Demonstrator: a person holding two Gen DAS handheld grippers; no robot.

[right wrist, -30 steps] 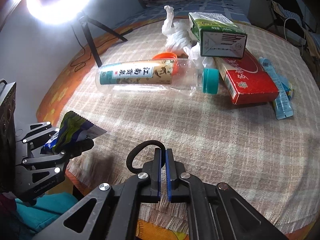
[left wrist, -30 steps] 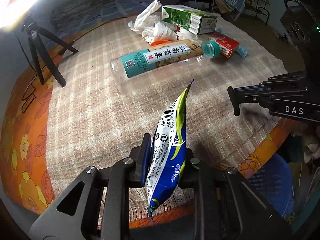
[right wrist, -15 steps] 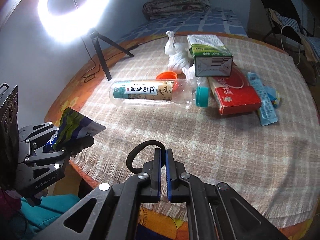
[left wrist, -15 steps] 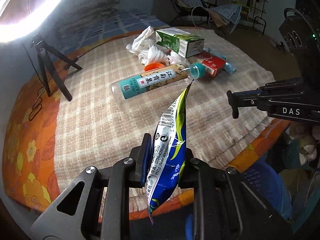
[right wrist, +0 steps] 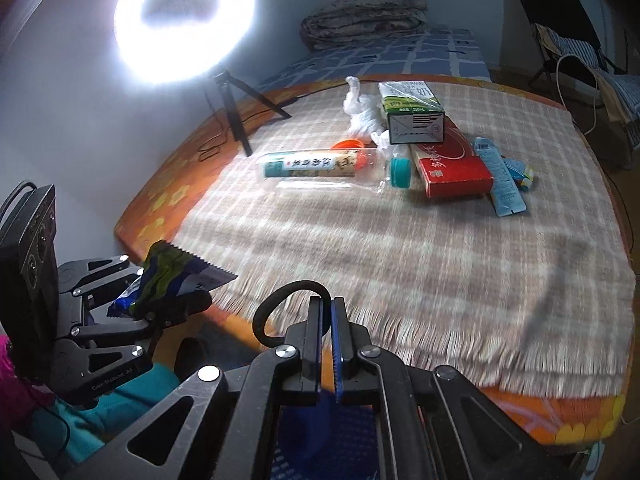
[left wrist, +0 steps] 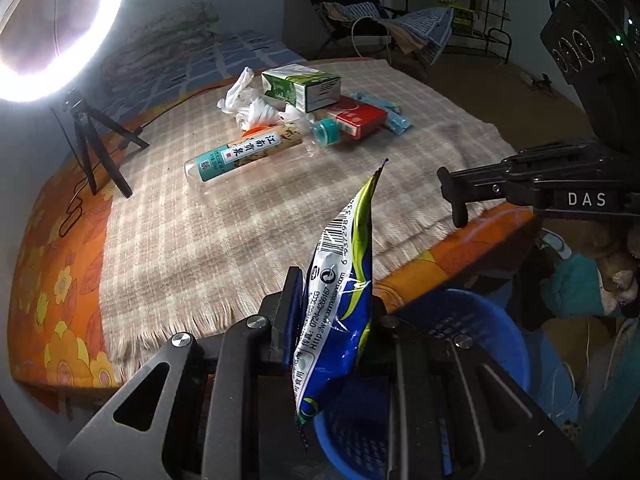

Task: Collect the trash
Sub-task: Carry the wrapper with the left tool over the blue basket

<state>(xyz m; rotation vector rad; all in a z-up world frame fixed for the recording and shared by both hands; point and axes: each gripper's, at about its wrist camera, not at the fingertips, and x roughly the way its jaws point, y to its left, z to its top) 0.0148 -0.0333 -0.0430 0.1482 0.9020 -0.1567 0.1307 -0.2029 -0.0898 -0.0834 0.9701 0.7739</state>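
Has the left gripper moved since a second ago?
Yes. The left gripper, holding the snack wrapper, has pulled back from the table edge, over the blue basket.

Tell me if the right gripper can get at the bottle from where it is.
Probably yes: the right gripper is shut on nothing, and only bare cloth lies between it and the bottle.

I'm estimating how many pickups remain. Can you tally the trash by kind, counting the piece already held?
Bottles: 1
Cartons or boxes: 2
Snack wrapper, held: 1
Blue sachet: 1
Crumpled white plastic: 1
Orange lid: 1
Total: 7
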